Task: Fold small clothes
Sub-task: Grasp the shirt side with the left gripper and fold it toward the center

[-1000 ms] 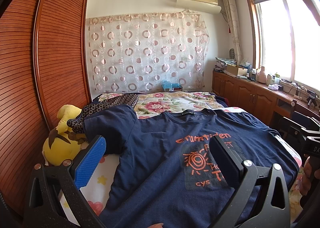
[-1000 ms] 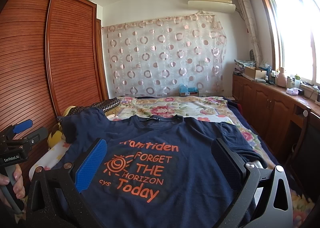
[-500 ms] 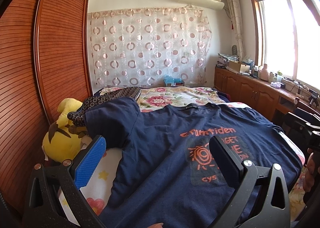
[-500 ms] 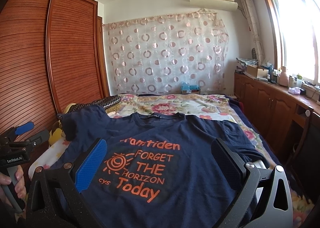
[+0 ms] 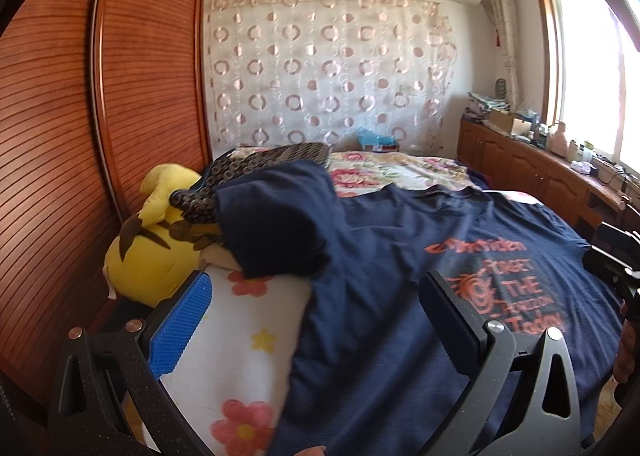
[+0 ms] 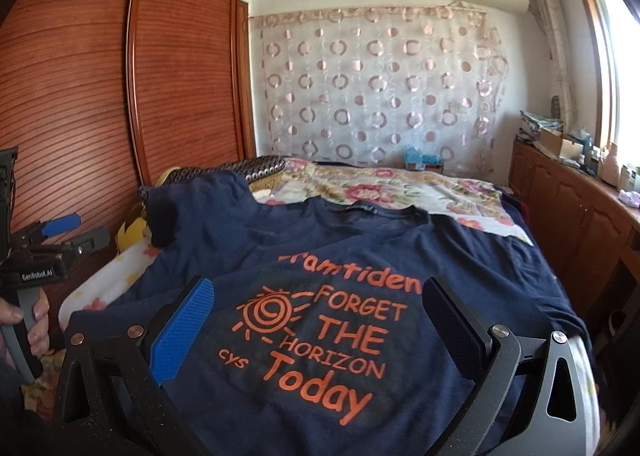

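A navy T-shirt (image 6: 360,240) with orange print lies face up and spread on the bed; it also shows in the left wrist view (image 5: 400,256). Its left sleeve (image 5: 276,224) lies over a pillow and a dark patterned cloth. My left gripper (image 5: 316,312) is open and empty, above the shirt's left side near the hem. My right gripper (image 6: 320,316) is open and empty, above the shirt's printed chest. The left gripper also shows at the left edge of the right wrist view (image 6: 60,232), held in a hand.
A yellow plush toy (image 5: 152,256) sits at the bed's left edge against the wooden wardrobe (image 5: 100,136). A flowered sheet (image 6: 380,192) covers the bed's far half. Wooden cabinets (image 6: 568,208) with clutter run along the right under the window.
The left gripper has shifted left, bringing the sleeve, pillow and plush toy nearer the view's middle. The right gripper has barely moved. The shirt lies as before.
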